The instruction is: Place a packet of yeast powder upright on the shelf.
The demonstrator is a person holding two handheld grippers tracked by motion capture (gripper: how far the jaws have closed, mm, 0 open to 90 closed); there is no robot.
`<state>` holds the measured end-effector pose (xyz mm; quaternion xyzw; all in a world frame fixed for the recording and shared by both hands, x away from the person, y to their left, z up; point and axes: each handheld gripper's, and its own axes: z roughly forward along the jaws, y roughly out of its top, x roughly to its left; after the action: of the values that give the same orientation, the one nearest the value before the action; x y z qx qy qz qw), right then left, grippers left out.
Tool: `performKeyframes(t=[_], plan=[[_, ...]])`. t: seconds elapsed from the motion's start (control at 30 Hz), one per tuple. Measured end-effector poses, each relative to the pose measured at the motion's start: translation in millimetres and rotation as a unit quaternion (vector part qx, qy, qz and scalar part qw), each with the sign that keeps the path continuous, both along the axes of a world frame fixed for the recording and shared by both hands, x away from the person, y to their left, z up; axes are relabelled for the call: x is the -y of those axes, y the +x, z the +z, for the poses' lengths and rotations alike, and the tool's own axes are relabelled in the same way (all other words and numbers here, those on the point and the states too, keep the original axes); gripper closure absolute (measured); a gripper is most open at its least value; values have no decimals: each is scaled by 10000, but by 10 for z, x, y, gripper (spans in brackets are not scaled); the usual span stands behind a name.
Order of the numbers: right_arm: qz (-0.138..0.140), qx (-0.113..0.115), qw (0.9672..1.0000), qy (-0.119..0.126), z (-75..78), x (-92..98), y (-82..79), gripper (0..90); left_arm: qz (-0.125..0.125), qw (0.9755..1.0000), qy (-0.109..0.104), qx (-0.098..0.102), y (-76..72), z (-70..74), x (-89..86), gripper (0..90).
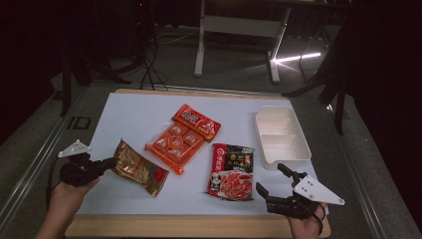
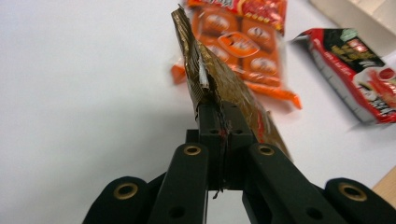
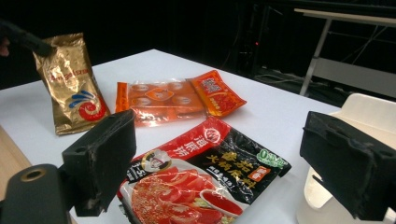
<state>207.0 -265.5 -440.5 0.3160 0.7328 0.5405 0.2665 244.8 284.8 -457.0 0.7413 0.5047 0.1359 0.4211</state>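
High view: white table [image 1: 134, 112], dark room; left tongs [image 1: 105, 163] pinch gold pouch [image 1: 141, 168], right tongs [image 1: 272, 180] wide.

A gold pouch [image 1: 139, 168] with a red and blue swirl is seen beside an orange snack pack [image 1: 182, 137], a red-and-black sachet [image 1: 231, 171], a cream tray [image 1: 296, 144] and black tongs [image 1: 108, 162].

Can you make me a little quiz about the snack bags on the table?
1. True or false: the left gripper is pinching the gold bag.
2. How many bags are on or above the table?
3. Which is nearest the right gripper? A) orange pack B) red and black bag C) gold bag

Key: 1 true; 2 three; 3 B. The white tray is no bag.
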Motion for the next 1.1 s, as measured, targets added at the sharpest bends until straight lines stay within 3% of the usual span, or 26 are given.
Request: performKeyframes(t=[0.3, 0.4, 0.6, 0.7, 0.77, 0.9, 0.93, 1.0, 1.03, 1.1], plan=[[-29, 166, 9999, 37, 13, 58, 23, 141, -404, 9986, 192, 273, -58, 233, 271, 897], [-160, 239, 9994, -180, 14, 52, 35, 137, -528, 9977, 231, 344, -60, 278, 338, 897], [-154, 11, 9999, -65, 7, 45, 46, 137, -669, 9965, 290, 416, -66, 336, 408, 898], [-177, -38, 9998, -56, 12, 54, 43, 140, -850, 9945, 388, 484, -90, 396, 482, 898], [-16, -189, 9997, 124, 15, 77, 61, 139, -976, 9929, 464, 491, -83, 446, 544, 899], [-39, -139, 9998, 108, 47, 100, 52, 132, -1119, 9900, 639, 573, -82, 540, 606, 898], [-16, -224, 9995, 200, 59, 107, 48, 127, -1161, 9890, 678, 615, -87, 571, 620, 898], [94, -286, 9989, 364, 76, 105, 52, 107, -1200, 9884, 673, 642, -91, 603, 628, 899], [125, -270, 9987, 421, 83, 95, 48, 105, -1337, 9868, 555, 720, -95, 663, 649, 899], [239, -282, 9983, 455, 93, 71, 42, 104, -1460, 9846, 521, 802, -88, 723, 673, 899]])
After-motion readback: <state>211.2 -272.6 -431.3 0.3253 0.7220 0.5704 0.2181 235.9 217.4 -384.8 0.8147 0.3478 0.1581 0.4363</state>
